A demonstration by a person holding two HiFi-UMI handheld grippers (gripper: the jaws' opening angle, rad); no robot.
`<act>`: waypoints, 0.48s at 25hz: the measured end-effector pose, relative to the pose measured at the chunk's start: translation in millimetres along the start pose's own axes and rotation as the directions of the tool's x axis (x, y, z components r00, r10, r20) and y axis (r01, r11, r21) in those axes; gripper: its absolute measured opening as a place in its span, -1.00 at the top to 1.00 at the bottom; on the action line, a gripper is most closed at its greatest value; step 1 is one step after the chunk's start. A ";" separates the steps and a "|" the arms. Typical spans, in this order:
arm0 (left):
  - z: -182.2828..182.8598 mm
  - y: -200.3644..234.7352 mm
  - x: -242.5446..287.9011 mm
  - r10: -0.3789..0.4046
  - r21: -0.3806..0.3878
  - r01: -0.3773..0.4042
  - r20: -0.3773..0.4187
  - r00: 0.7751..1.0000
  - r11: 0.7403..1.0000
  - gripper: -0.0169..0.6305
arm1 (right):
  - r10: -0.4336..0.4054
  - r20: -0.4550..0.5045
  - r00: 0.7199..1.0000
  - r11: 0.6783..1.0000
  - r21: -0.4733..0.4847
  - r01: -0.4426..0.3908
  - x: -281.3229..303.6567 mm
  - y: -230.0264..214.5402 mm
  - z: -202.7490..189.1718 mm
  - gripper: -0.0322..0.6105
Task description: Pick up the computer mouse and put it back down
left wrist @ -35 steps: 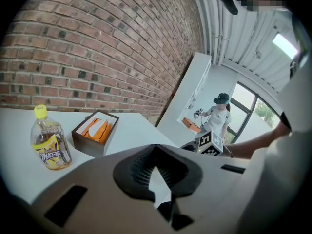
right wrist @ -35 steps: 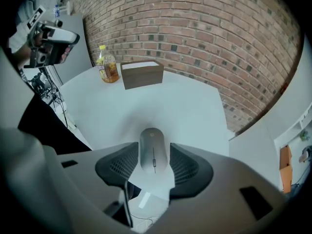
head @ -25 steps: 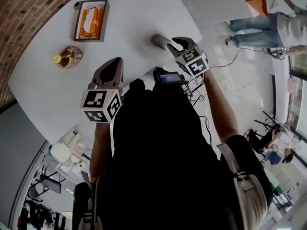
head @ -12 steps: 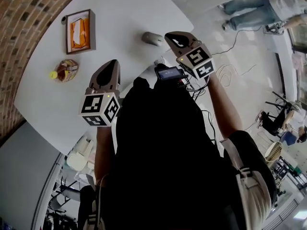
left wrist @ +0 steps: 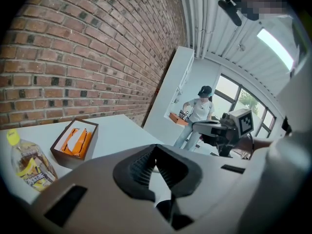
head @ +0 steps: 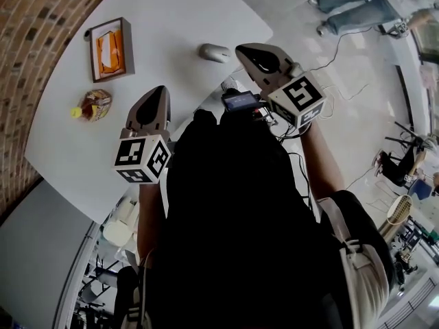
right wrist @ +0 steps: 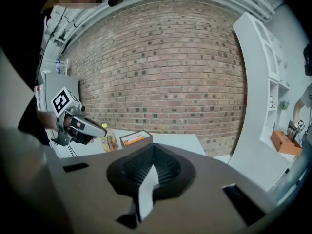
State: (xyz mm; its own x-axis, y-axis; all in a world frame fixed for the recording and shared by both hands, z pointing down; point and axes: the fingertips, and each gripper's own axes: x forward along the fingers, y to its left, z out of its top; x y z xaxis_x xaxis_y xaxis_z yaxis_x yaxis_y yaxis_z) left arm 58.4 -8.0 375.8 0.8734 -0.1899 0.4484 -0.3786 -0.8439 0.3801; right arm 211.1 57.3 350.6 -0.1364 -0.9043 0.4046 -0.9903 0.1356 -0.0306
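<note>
— Starting at the right gripper: clenched tight, grasping nothing, hanging in the air above the surface.
— And the computer mouse?
— Lying flat on the surface just beside those jaw tips, at nine o'clock of them, untouched.
— Left gripper?
— Clenched as well, empty, parked toward seven o'clock of the mouse, well apart. Farther out: a wooden box with orange contents at nine o'clock, a snack bag toward eight.
— Risks from here?
— Probably few, judging the put-down as done. Could still clip the mouse with a jaw tip while swinging away this close, and shove it toward the near edge of the surface. Could also call the job finished too soon, should another lift be wanted.
— Differs how from a second ago?
— Then: down at the mouse, jaws partly apart around it. Now: raised clear, snapped shut, mouse left behind alone.
</note>
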 end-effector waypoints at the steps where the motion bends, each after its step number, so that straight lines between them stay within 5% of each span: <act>1: 0.2 -1.2 -0.2 -0.001 0.001 0.001 0.001 1.000 1.000 0.90 | 0.001 0.020 1.000 1.000 0.010 -0.002 -4.5 1.3 5.0 0.85; 12: -1.6 -9.2 2.7 -0.010 -0.002 0.010 -0.004 1.000 1.000 0.90 | 0.030 0.119 0.992 0.996 0.080 -0.040 -31.0 13.3 35.4 0.85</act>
State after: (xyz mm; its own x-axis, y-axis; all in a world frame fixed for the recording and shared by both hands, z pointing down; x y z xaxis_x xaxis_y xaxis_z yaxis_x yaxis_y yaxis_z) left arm 63.7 0.0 374.8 0.8757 -0.1798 0.4481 -0.3709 -0.8446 0.3860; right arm 201.2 72.7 305.3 -0.1684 -0.9415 0.2920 -0.9830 0.1386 -0.1200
